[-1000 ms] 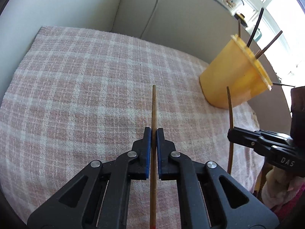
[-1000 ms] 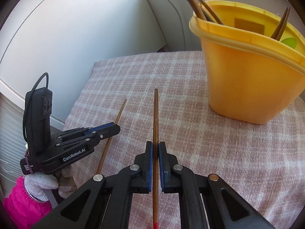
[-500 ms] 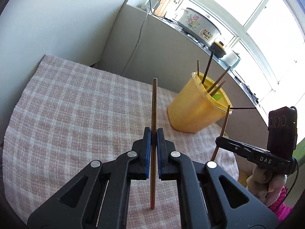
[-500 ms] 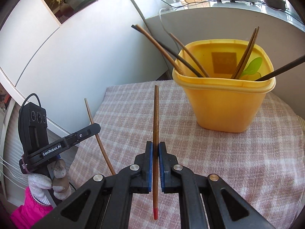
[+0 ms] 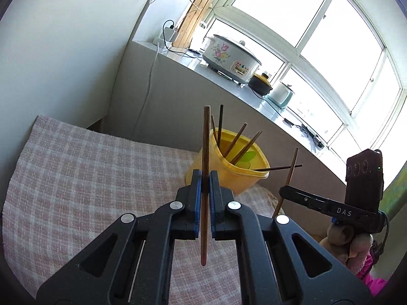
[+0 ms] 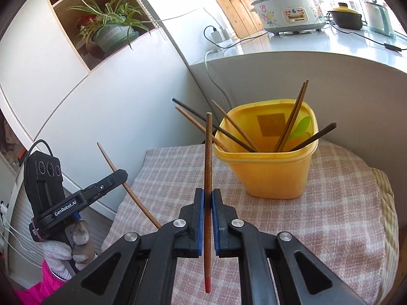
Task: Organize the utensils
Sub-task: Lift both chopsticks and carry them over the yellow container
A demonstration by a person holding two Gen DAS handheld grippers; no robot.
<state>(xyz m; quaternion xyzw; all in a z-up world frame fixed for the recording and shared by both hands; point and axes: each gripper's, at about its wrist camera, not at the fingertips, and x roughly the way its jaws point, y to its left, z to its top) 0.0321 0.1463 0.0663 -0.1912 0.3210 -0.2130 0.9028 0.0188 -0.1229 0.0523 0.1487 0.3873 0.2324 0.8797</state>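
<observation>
My left gripper (image 5: 205, 178) is shut on a brown chopstick (image 5: 205, 152), held upright above the checked cloth. My right gripper (image 6: 208, 195) is shut on another brown chopstick (image 6: 208, 152) with a red tip. A yellow tub (image 6: 269, 170) holding several chopsticks and a green spoon stands on the cloth, ahead and right of both grippers; it also shows in the left wrist view (image 5: 236, 172). The right gripper shows in the left wrist view (image 5: 283, 192) with its chopstick (image 5: 290, 172). The left gripper shows in the right wrist view (image 6: 123, 175) with its chopstick (image 6: 119, 175).
The pink checked cloth (image 5: 89, 172) covers a small table against a grey wall. A counter behind holds a flowered cooker (image 5: 229, 59), a dark pot (image 5: 260, 84) and cables. A shelf with a plant (image 6: 109, 30) is at upper left.
Both grippers have risen and tilted up with their chopsticks; the tub now appears farther away and lower, seen from above its rim.
</observation>
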